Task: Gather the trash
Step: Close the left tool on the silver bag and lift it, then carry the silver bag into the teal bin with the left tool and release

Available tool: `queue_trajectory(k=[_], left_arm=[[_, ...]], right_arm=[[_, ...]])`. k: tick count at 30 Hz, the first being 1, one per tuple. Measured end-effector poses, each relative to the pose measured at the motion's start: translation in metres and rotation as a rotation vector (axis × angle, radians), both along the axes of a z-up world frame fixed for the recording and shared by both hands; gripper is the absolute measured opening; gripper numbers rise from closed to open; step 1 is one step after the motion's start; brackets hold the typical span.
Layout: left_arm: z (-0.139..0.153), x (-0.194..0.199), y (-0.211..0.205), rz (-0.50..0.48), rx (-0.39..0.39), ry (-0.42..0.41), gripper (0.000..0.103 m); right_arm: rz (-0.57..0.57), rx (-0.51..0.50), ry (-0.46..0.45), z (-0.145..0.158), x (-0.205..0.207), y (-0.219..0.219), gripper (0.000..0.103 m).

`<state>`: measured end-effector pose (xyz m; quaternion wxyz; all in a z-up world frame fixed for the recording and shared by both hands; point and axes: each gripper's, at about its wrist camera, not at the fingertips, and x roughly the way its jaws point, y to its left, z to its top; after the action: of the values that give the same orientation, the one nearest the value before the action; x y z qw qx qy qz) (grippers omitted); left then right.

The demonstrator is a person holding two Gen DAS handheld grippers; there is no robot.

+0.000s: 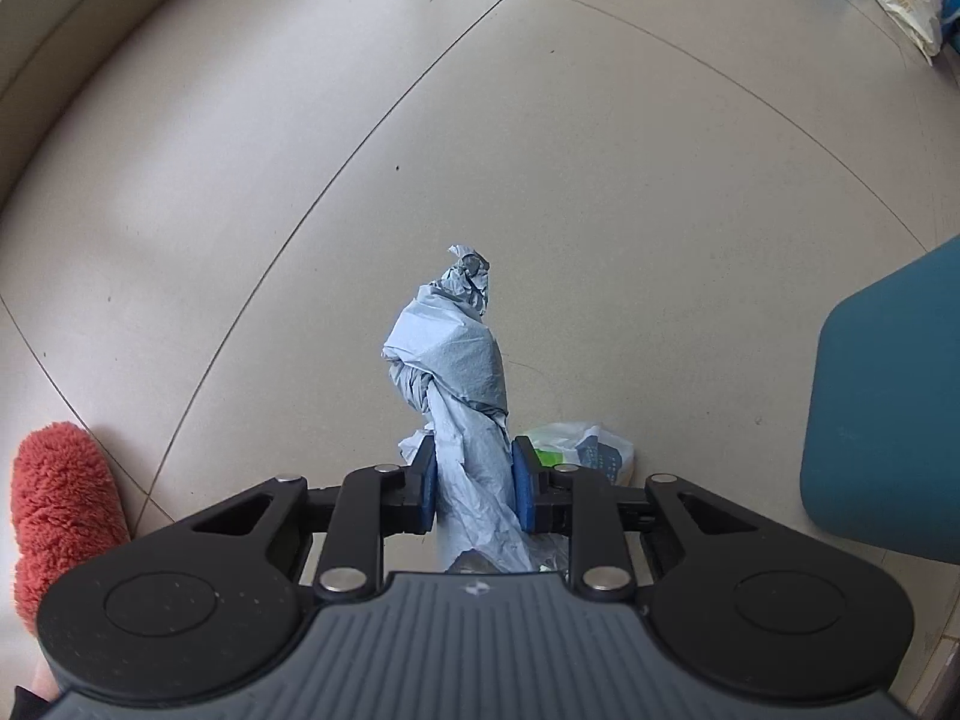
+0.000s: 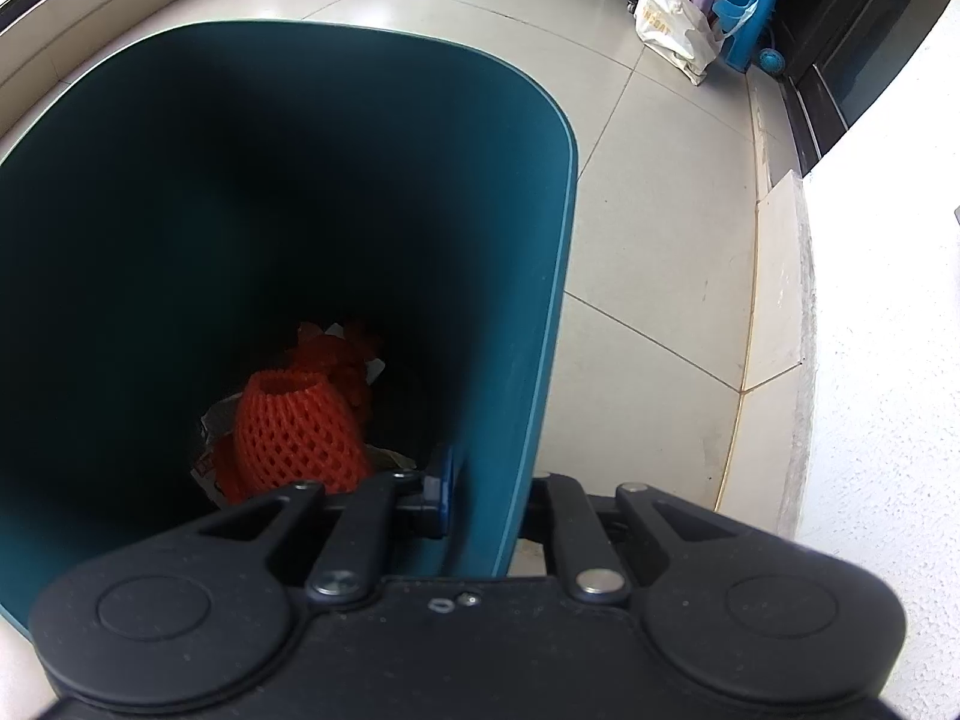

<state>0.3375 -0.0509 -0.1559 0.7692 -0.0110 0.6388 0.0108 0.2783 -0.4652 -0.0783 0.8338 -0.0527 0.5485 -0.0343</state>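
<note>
Overhead, left gripper [image 1: 474,492] jaws clamped on twisted blue plastic bag [image 1: 462,372] above tiled floor [image 1: 540,120], right gripper [image 2: 486,498] jaws pinching teal bin [image 2: 528,276] wall, orange foam fruit net [image 2: 300,432] inside.

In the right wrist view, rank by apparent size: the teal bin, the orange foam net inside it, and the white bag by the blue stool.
1. Teal bin, largest, though nearness exaggerates it.
2. Orange foam net.
3. White bag, about alike; it lies farther off, so unranked.
</note>
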Motion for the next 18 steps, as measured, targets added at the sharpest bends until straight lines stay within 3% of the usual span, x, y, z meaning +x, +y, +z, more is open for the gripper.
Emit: queue_trajectory(k=[7, 12, 18], left_arm=[[0.087, -0.019, -0.050, -0.140, 0.012, -0.101, 0.024], [0.141, -0.033, -0.088, -0.226, -0.019, -0.167, 0.024], [0.180, -0.043, -0.145, -0.340, -0.068, -0.227, 0.024]], right_arm=[[-0.008, 0.014, -0.008, 0.001, -0.001, -0.002, 0.011], [-0.013, 0.028, -0.012, 0.001, 0.000, -0.004, 0.011], [-0.015, 0.036, -0.015, 0.001, 0.001, -0.005, 0.011]])
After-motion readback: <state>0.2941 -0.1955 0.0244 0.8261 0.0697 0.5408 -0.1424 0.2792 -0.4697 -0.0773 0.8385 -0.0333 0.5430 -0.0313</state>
